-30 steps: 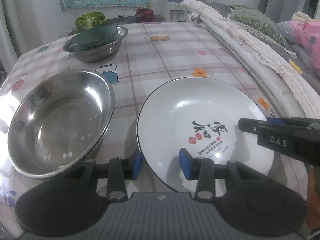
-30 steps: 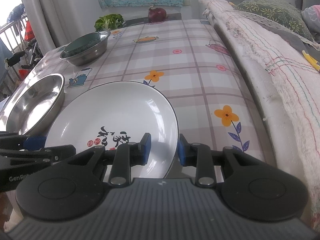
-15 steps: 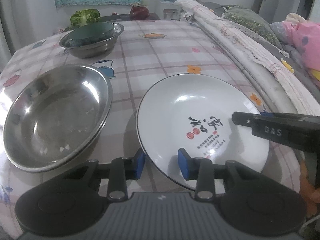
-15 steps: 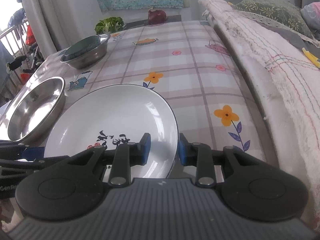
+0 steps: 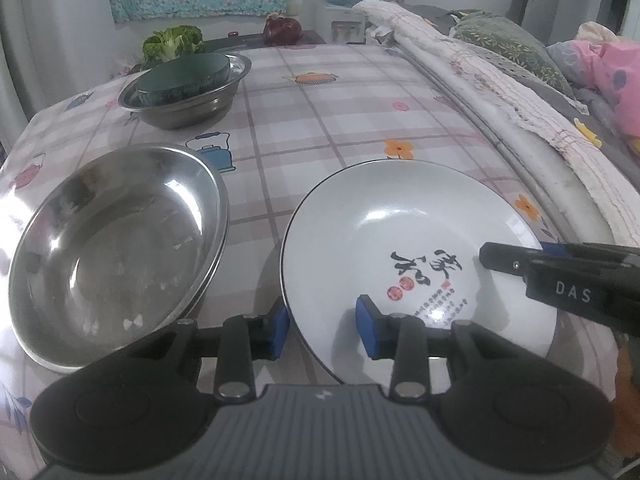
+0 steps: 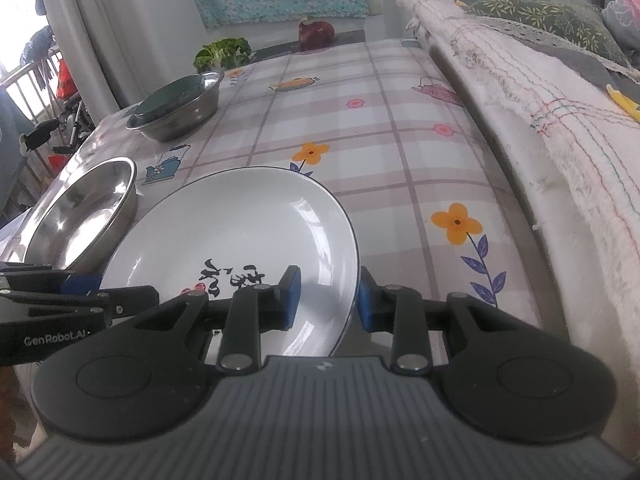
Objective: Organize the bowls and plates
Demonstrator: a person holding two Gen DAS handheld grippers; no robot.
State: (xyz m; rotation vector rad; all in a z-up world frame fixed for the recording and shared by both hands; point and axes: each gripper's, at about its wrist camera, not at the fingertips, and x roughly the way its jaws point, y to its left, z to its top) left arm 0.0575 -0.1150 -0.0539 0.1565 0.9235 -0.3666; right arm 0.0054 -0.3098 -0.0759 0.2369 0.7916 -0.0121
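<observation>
Left wrist view, item: white ceramic plate with thin dark rim and black calligraphy (image 5: 400, 232), located on the near right of the plaid-clothed desk (image 5: 360, 120), apparently raised off it. Left tongs (image 5: 322, 330) are seen straddling its near-left rim, right tongs (image 6: 326, 298) its near-right rim; whether the blue pads are clenched cannot be told. Handling, as judged: stiff, glazed and slippery, breakable if dropped; best taken at opposite rims. Adjacent: empty stainless steel basin (image 5: 116, 248), just left. Far left: steel bowl holding a dark green bowl (image 5: 184, 88).
</observation>
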